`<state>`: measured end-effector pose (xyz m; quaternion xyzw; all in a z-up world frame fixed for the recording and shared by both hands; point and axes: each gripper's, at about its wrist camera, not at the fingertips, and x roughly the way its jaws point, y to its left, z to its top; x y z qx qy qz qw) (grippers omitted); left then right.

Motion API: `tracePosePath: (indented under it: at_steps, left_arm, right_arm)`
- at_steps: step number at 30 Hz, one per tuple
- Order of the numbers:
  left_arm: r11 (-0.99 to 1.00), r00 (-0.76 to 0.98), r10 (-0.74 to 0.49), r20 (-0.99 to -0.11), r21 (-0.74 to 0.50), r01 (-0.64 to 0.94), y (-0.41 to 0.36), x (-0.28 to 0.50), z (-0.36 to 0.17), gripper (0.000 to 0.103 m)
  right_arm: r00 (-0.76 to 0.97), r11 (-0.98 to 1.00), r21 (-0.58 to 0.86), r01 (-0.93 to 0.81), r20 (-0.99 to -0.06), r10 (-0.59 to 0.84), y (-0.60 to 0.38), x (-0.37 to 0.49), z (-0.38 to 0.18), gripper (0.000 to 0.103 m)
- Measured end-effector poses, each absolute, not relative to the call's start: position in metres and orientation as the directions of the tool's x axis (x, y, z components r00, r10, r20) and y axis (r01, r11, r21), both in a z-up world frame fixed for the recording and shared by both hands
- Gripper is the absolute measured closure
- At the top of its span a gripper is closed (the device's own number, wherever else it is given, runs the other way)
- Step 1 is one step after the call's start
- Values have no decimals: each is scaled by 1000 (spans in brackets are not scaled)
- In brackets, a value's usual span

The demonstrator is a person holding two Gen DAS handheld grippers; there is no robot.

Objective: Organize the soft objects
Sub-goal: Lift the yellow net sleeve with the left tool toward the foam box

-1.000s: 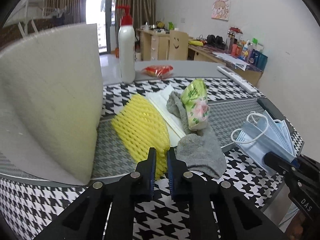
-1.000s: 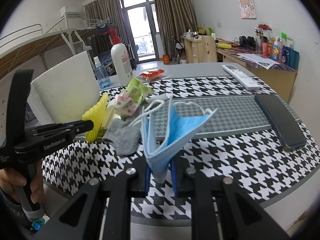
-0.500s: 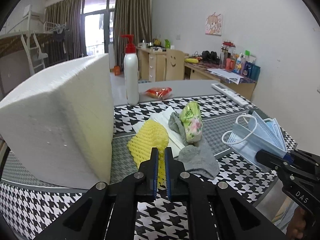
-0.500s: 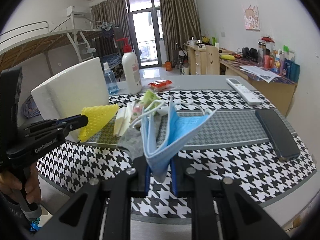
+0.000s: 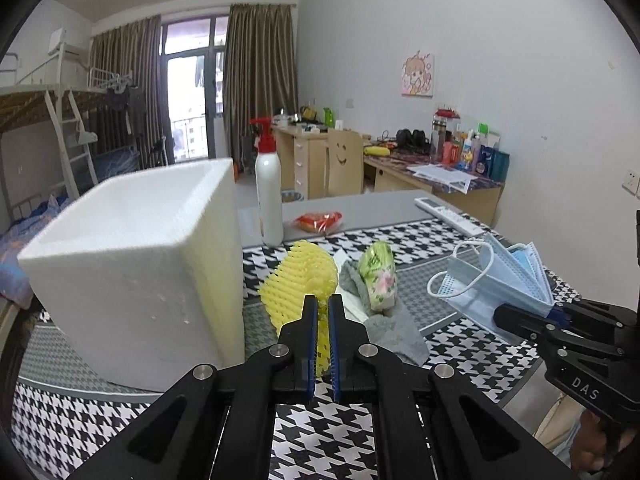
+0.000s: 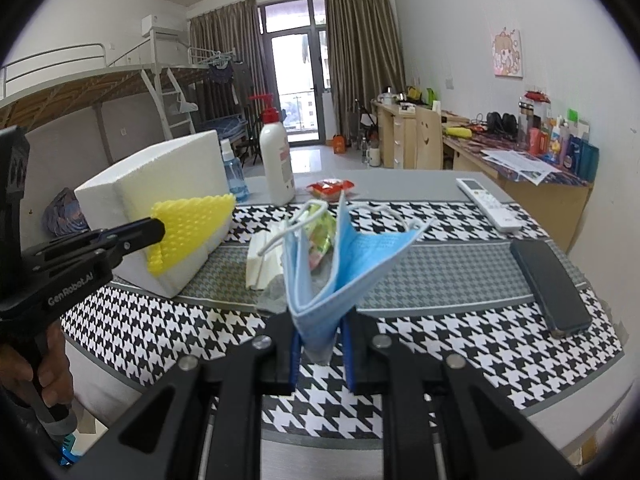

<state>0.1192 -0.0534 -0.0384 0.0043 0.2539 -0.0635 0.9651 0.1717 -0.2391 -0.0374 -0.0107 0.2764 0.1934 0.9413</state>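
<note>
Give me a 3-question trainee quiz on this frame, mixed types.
1. True or false: the left gripper is shut on the yellow foam net.
2. What does the right gripper hold? A) sock B) masks C) remote
3. Fill in: the white foam box sits on the ____ side of the left wrist view.

Key: 1 true. 2 B, the blue masks. 3 left.

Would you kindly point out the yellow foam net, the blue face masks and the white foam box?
yellow foam net [image 5: 298,280], left wrist view, ribbed middle.
blue face masks [image 6: 352,256], right wrist view, right fold.
white foam box [image 5: 132,276], left wrist view, front wall.
</note>
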Motion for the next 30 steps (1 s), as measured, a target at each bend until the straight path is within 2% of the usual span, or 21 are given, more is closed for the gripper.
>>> tracePosePath:
  at_steps: [30]
  left_arm:
    - [997, 944, -62, -324, 22, 73, -29, 98, 24, 98]
  right_arm:
    - [830, 912, 59, -406, -393, 395, -217, 171, 20, 83]
